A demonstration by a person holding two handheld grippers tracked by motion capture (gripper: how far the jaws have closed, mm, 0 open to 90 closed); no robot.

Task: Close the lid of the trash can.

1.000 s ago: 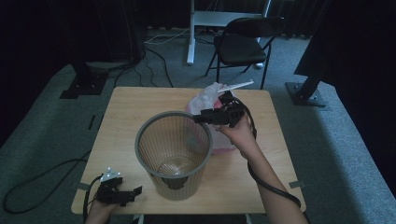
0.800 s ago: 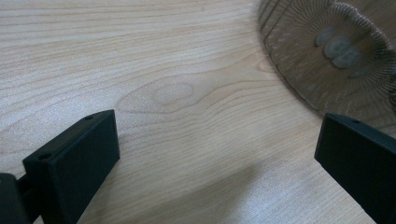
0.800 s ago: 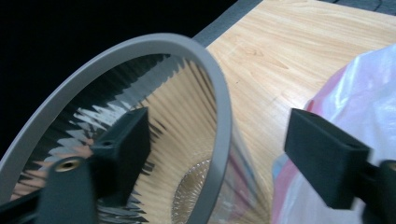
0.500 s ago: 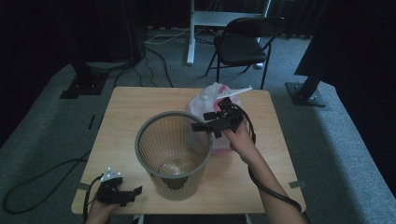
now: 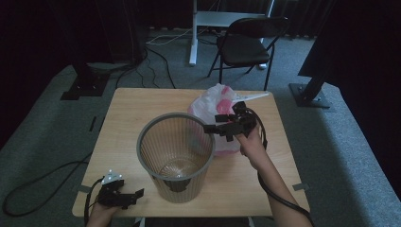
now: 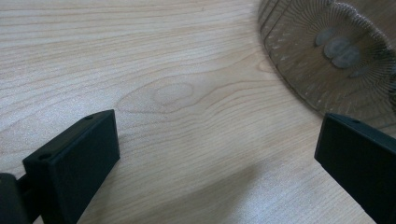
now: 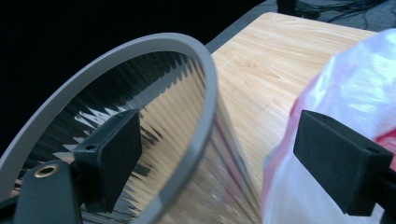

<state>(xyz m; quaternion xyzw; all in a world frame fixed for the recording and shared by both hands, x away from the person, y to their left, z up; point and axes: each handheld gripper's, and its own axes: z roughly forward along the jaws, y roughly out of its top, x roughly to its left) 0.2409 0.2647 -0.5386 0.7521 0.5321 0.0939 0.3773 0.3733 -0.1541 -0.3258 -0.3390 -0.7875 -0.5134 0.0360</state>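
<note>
Wastebasket (image 5: pixel 175 156) of grey ribbed plastic stood mid-counter (image 5: pixel 123 118) in the high view, light and stiffest at its rim; the left gripper (image 5: pixel 124 197) rested apart. Left gripper view showed those jaws wide, empty. Right gripper view had the right gripper (image 7: pixel 212 158), freshly opened, straddling that rim, unclamped, beside a soft bag (image 7: pixel 345 93). No writing was legible.

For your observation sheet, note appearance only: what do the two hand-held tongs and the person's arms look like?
Both tongs are black. The left tongs carry a grey three-cornered plate on top; their jaws are flat rectangular black blocks with small screw holes. A black cable trails from the right tongs along the forearm. The forearms are bare, with no sleeves in view.
</note>
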